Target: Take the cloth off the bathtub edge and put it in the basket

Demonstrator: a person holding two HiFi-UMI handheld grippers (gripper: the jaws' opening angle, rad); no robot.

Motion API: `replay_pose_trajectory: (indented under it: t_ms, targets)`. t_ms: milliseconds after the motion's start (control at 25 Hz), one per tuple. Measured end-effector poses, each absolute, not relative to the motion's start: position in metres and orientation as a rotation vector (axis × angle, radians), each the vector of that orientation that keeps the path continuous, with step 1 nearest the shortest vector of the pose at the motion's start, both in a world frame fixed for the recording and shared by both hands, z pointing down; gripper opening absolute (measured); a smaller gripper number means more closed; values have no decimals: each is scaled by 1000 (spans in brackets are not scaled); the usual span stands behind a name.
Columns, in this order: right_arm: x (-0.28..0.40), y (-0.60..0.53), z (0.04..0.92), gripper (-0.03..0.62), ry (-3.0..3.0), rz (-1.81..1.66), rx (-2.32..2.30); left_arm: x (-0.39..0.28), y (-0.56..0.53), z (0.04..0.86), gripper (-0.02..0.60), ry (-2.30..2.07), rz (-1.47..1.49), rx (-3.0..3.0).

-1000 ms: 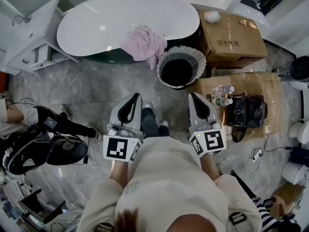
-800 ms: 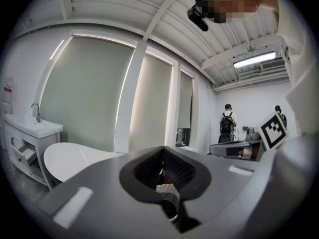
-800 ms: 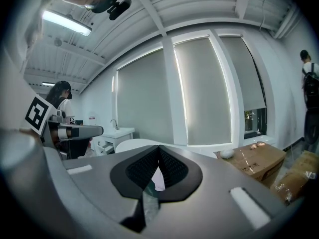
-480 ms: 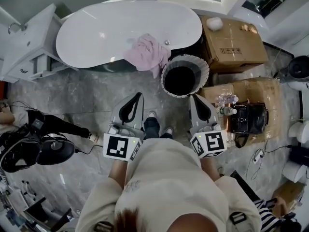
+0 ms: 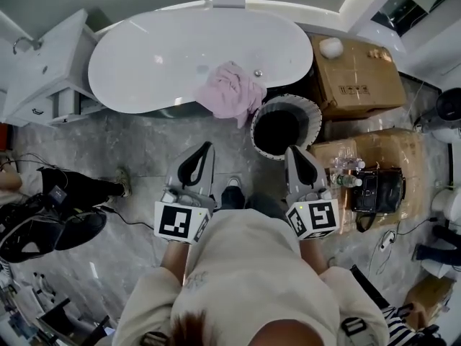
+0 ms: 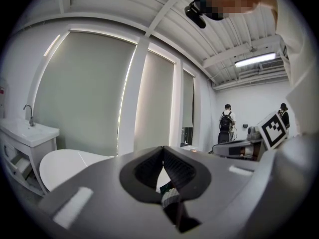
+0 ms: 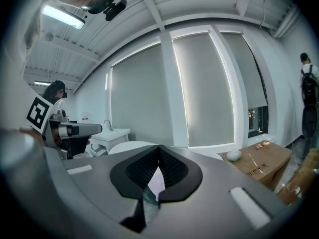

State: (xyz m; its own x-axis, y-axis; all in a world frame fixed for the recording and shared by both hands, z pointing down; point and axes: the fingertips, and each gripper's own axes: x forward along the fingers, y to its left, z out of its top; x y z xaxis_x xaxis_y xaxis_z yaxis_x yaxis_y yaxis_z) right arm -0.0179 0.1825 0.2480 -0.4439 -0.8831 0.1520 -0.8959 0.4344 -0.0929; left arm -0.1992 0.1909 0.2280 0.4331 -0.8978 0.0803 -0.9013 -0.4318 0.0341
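Head view: crumpled pink fabric cloth (image 5: 232,92) draped over white oval bathtub (image 5: 180,49) edge, just beside round dark basket (image 5: 311,110).
Left gripper view: left claw (image 6: 163,148) closed, empty.
Right gripper view: right claw (image 7: 158,147) closed, empty.
Handling: likely light, soft, limp; pinch a raised fold.

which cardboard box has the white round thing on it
The far box, right beside the bathtub; the white lump sits at its corner. The nearer box carries bottles and a black bag.

Cloth (image 5: 232,92) on the bathtub (image 5: 158,56) edge — basket (image 5: 288,99) just right of it, box (image 5: 364,74) behind the basket.
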Motion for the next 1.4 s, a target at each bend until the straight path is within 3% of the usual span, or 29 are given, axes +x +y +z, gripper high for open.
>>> replay_pose_trajectory:
  t_ms: [1400]
  targets:
    - [25, -11, 247, -2, -2675, 238, 1420, -168, 19, 228, 48, -1834, -6, 2447]
